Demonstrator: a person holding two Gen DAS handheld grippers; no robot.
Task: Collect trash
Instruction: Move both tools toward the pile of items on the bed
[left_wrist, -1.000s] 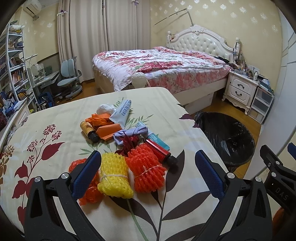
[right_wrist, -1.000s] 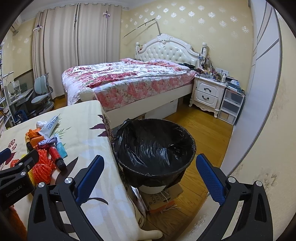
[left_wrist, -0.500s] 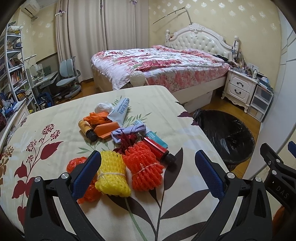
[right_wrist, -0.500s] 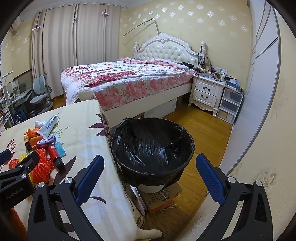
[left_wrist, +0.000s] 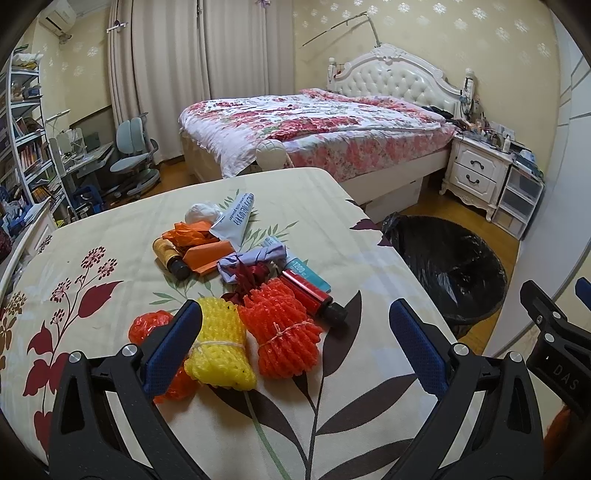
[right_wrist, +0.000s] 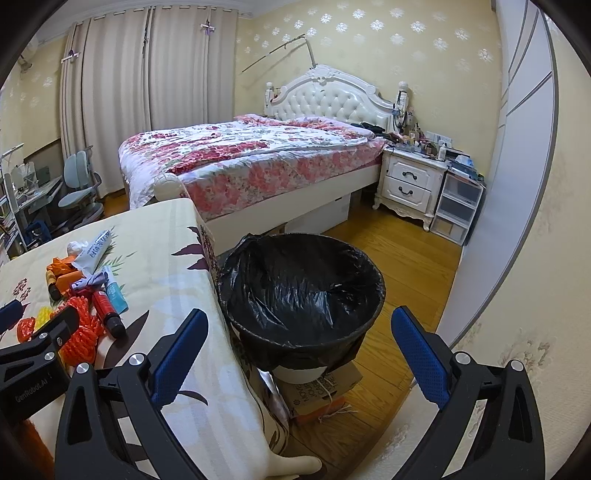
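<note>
While both claws gape empty, trash litters the floral table beside the bin.

Floral-clothed table under a clustered trash pile; bin on floor.

"GenRobot.AI" on left hand-held gripper

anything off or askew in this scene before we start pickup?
Nothing spilled or damaged. The one oddity: the black-lined round trash bin stands propped on a flattened cardboard box on the floor beside the table, not directly on the floor. The heap of foam-net bundles, tubes and wrappers lies on the floral tablecloth, uncollected. Both tools are open and empty.
</note>
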